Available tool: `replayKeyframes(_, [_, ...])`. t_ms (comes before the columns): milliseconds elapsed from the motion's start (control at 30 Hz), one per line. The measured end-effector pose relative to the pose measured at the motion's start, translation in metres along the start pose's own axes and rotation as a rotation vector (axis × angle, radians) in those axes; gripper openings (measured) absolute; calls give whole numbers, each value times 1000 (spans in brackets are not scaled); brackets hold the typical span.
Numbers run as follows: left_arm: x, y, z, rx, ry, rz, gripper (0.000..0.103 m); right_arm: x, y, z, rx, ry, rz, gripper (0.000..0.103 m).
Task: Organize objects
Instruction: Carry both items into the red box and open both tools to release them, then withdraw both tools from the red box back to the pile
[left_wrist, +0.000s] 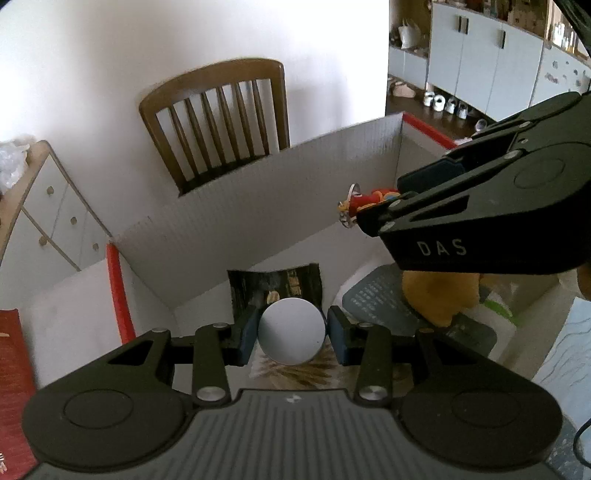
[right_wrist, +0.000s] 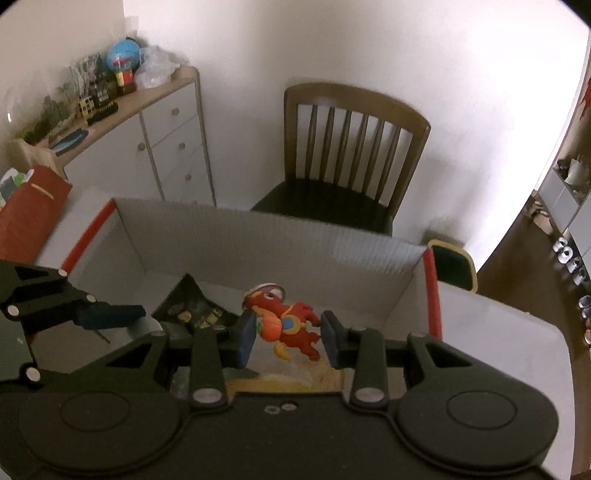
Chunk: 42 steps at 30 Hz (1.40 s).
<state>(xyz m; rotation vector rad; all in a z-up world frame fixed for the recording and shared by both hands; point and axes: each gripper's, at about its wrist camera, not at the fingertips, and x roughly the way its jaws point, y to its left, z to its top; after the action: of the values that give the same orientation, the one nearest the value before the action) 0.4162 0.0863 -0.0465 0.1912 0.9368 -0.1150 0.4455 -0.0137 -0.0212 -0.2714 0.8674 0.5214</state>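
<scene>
My left gripper (left_wrist: 291, 334) is shut on a flat grey disc (left_wrist: 291, 330), held over the inside of a white cardboard box (left_wrist: 258, 184) with red edges. Above the same box my right gripper (right_wrist: 289, 334) is shut on a red dragon keychain (right_wrist: 286, 323) with an orange pumpkin and a metal ring. In the left wrist view the right gripper (left_wrist: 373, 210) comes in from the right with the keychain (left_wrist: 364, 201) in its tips. The right wrist view shows the left gripper (right_wrist: 122, 317) at the left edge, over the box (right_wrist: 258, 236).
Inside the box lie a dark booklet (left_wrist: 275, 286), a grey perforated item (left_wrist: 373, 299), a yellow-brown plush (left_wrist: 439, 295) and a picture card. A wooden chair (right_wrist: 351, 155) stands behind the box. A white cabinet (right_wrist: 166, 147) and a red bag (right_wrist: 29, 214) are to the left.
</scene>
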Motion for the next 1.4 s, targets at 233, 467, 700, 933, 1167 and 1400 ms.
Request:
replayKeyframes(233, [9, 2, -4, -13, 25, -11, 39, 9, -3, -7, 16, 31, 9, 37])
replayKeyframes(467, [16, 4, 0, -26, 78, -20, 39, 9, -6, -9, 27, 39, 27, 38])
replayKeyframes(700, [11, 7, 0, -55, 70, -13, 53, 0, -8, -11, 24, 32, 26, 44])
replayKeyframes(933, [-4, 12, -2, -99, 25, -17, 61, -21, -11, -13, 20, 0, 34, 49])
replayKeyframes(1167, [-26, 11, -6, -112, -19, -20, 61, -51, -9, -16, -3, -48, 36, 55])
replayKeyframes(1400, [-53, 11, -9, -128, -63, -16, 61, -88, -3, -24, 0, -96, 62, 59])
